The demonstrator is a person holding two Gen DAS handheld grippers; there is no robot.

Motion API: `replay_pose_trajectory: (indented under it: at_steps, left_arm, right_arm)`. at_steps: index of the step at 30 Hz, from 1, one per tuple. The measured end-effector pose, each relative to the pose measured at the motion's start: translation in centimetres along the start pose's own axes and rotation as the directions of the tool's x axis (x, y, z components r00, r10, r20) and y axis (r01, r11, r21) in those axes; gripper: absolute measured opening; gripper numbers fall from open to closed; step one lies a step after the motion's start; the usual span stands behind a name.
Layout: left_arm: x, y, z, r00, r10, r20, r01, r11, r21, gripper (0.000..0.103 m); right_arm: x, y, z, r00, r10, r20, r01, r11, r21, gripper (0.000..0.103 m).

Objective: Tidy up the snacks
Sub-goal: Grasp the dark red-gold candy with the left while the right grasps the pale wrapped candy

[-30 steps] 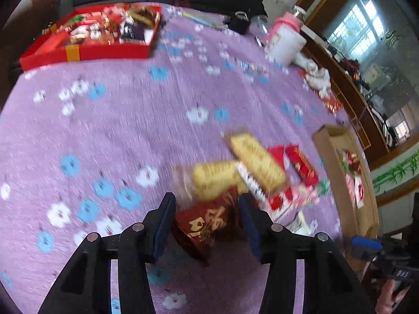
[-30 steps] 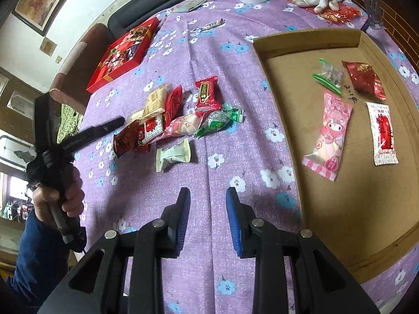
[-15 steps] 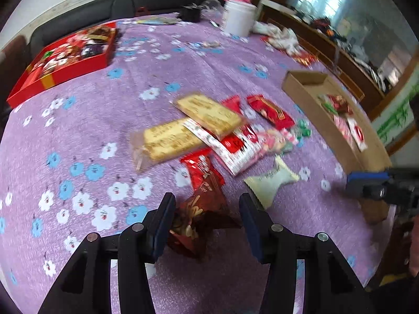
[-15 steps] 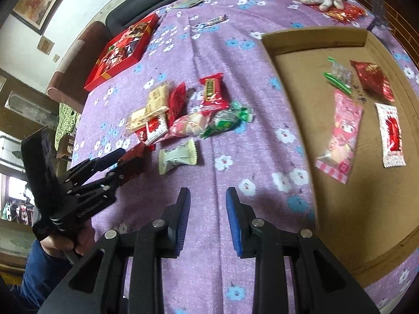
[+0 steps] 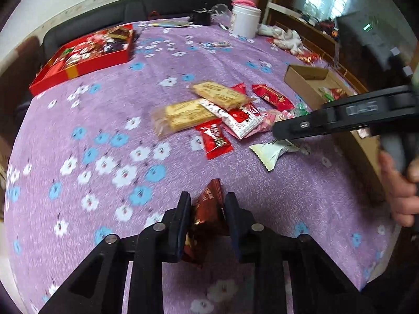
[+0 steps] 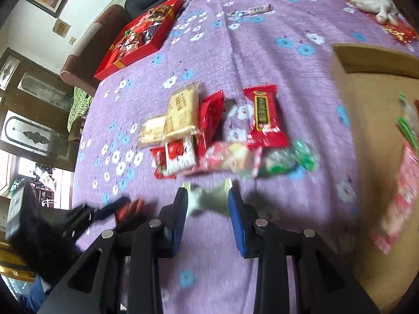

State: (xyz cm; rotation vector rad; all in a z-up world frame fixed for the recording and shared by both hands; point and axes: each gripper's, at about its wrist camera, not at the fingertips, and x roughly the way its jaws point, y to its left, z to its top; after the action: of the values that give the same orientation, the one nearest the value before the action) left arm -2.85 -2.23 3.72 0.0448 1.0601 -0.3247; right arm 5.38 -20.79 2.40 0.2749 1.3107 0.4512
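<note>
My left gripper (image 5: pixel 207 204) is shut on a dark red snack packet (image 5: pixel 208 209), held above the purple flowered tablecloth; it shows blurred in the right wrist view (image 6: pixel 131 208). My right gripper (image 6: pixel 208 198) is open, its jaws on either side of a pale green-white packet (image 6: pixel 209 200) on the cloth, also in the left wrist view (image 5: pixel 272 151). A pile of snacks lies beyond: yellow biscuit packets (image 5: pixel 217 94), red packets (image 5: pixel 214 138), a green candy (image 6: pixel 288 159).
A cardboard tray (image 6: pixel 366 110) with several snacks stands at the right. A red gift box (image 5: pixel 86 55) of sweets sits at the far left. A white canister (image 5: pixel 244 22), a cloth (image 5: pixel 285 36) and a dark sofa lie beyond.
My left gripper has lifted the dark red packet back from the pile. My right gripper has moved forward and down around the pale packet.
</note>
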Motion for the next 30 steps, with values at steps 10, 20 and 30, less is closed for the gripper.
replay_pose_trajectory:
  at_steps: [10, 20, 30]
  left_arm:
    - [-2.3, 1.9, -1.1, 0.999, -0.047, 0.023, 0.048, 0.997, -0.056, 0.031]
    - [-2.9, 1.9, -1.1, 0.997, -0.081, 0.010, 0.081, 0.995, 0.057, 0.060]
    - [-0.7, 0.5, -1.6, 0.998, -0.060, -0.020, 0.063, 0.981, 0.185, 0.048]
  right_arm:
    - [0.2, 2.3, -4.3, 0.982, 0.054, -0.180, -0.072, 0.992, -0.099, 0.034]
    - [-1.0, 4.4, -3.2, 0.997, -0.033, -0.067, 0.010, 0.947, -0.321, 0.043]
    - [2.7, 6.5, -2.9, 0.983, -0.156, -0.093, 0.087, 0.855, -0.511, 0.043]
